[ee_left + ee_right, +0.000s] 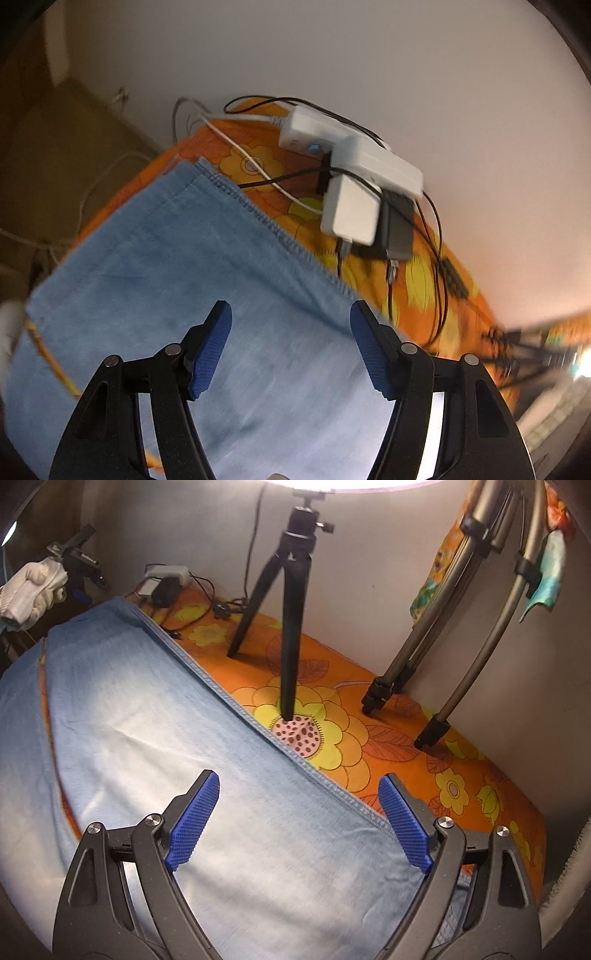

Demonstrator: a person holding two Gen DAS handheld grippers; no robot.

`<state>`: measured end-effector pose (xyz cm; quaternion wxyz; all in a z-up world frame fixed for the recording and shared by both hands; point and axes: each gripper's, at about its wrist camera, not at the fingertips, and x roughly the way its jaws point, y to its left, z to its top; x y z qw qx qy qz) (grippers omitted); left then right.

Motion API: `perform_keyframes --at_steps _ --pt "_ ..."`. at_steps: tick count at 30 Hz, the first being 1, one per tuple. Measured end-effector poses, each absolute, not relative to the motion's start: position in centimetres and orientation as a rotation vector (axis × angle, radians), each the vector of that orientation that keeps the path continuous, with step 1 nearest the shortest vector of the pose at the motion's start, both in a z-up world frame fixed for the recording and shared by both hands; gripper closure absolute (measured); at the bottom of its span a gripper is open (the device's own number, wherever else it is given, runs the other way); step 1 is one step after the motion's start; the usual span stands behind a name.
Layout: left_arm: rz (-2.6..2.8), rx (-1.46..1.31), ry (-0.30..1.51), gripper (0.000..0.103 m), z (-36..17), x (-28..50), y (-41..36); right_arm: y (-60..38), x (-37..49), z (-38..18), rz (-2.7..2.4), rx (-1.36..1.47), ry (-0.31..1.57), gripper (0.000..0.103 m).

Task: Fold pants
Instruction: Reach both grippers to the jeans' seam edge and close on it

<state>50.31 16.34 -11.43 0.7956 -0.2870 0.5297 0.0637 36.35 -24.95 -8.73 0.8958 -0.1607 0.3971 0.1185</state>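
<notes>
Light blue denim pants [177, 266] lie spread flat on an orange flowered cloth [417, 284]. A stitched side edge [266, 218] runs diagonally across the left wrist view. My left gripper [291, 308] hangs open just above the denim, nothing between its blue pads [210, 350]. In the right wrist view the same pants [147, 720] fill the lower left. My right gripper [299, 777] stands open over them, its right pad [402, 823] past the stitched edge [258, 727] and over the cloth [406, 760]. A white-gloved hand [33, 587] shows at the far left.
White power adapters [354, 166] and tangled black cables [436, 258] lie on the cloth beyond the pants. A black tripod [291, 620] stands close to the pants' edge, and grey tripod legs [443, 657] stand by the wall on the right.
</notes>
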Motion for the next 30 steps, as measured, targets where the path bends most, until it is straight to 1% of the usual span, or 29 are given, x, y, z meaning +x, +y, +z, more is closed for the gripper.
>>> perform_keyframes --at_steps 4,6,9,12,16,21,27,30 --pt "0.189 -0.7 1.119 0.037 -12.3 51.4 16.4 -25.3 37.8 -9.4 0.239 -0.345 0.825 0.013" --pt "0.222 -0.677 1.106 0.037 -12.4 51.8 15.8 -25.5 38.3 -9.8 0.239 -0.347 0.826 0.013" --pt "0.246 -0.435 1.055 0.037 -11.5 52.6 13.7 -25.7 38.6 -10.2 0.25 -0.347 0.828 0.013" --pt "0.146 -0.197 1.015 0.037 -10.2 52.8 12.3 -26.0 38.4 -10.5 0.264 -0.36 0.829 0.013" --pt "-0.013 0.021 1.032 0.037 -8.5 52.4 11.4 -26.4 38.1 -10.6 0.265 -0.36 0.832 0.013" --pt "-0.165 0.115 1.084 0.041 -8.3 51.4 10.1 -26.6 38.7 -11.4 0.263 -0.355 0.846 0.013" --pt "-0.24 0.354 1.114 0.041 -11.4 51.2 6.8 -26.7 39.4 -11.9 0.254 -0.357 0.857 0.013" --pt "-0.247 0.396 1.09 0.041 -12.1 51.9 6.1 -27.0 39.8 -11.9 0.257 -0.34 0.862 0.013"
